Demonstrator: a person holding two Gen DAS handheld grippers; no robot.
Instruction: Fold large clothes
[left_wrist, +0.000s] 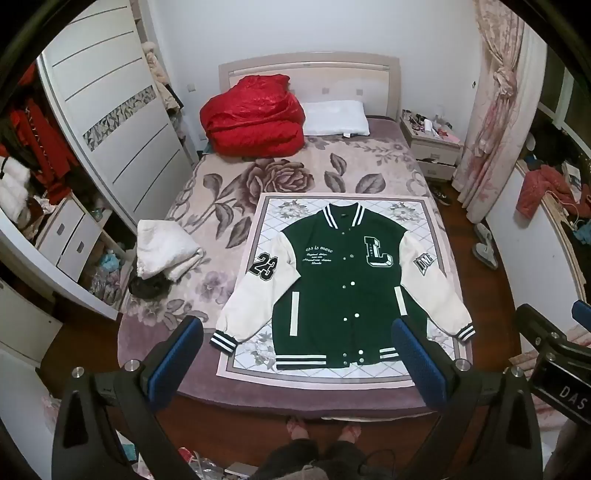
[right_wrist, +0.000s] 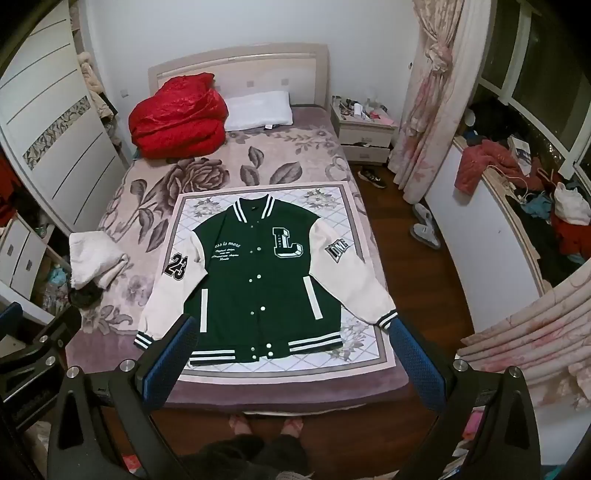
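A wide bed covered by a mauve blanket printed with large grey roses fills the room, its pale headboard against the far wall. On the foot half of the bed lies a square quilted mat with a white diamond pattern and a pink border. Spread flat on that mat, front side up, is the dark green varsity jacket with cream sleeves, striped collar, cuffs and hem, snapped shut down the middle; a big "L" patch sits on one chest panel, a "23" patch on one sleeve. Both sleeves angle outward and downward from the jacket's body, their cuffs reaching toward the mat's near corners.

At the head of the bed, a crumpled red quilt sits beside a white pillow. Off the mat's side edge, on the blanket, lies a folded white fleece garment.

The left gripper, black with blue padded fingers, hovers above the jacket's hem, well apart from the fabric, its jaws spread wide and holding nothing. The right gripper hangs likewise above the near edge of the jacket, fingers wide apart and empty, the hem showing between them.
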